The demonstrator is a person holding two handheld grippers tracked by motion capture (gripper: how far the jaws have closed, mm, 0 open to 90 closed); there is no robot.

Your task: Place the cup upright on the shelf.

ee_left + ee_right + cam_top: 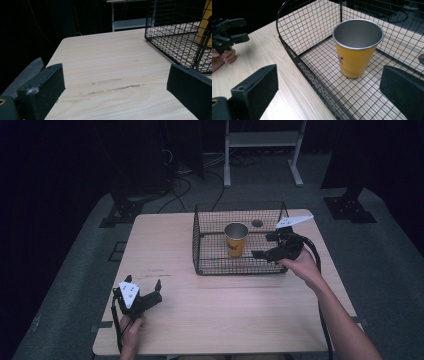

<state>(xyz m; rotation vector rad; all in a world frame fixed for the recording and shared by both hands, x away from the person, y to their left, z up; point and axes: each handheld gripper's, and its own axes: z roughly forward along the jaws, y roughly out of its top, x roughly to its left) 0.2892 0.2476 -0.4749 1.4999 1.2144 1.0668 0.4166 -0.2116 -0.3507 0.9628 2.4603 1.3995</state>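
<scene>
A yellow cup [235, 240] with a metal rim and inside stands upright in a black wire basket [205, 227] at the table's far middle. In the right gripper view the cup [355, 50] is seen from above, empty, between the two jaws but farther off. My right gripper [264, 246] hovers open over the basket's right side, apart from the cup. My left gripper [144, 288] rests open near the table's front left corner, holding nothing. The left gripper view looks across bare table toward the basket [175, 37].
The light wooden table [175, 320] has faint scuff marks [115, 87] ahead of the left gripper. A small round hole [257, 223] lies in the tabletop behind the basket. A white rack [262, 150] and cables stand on the floor beyond.
</scene>
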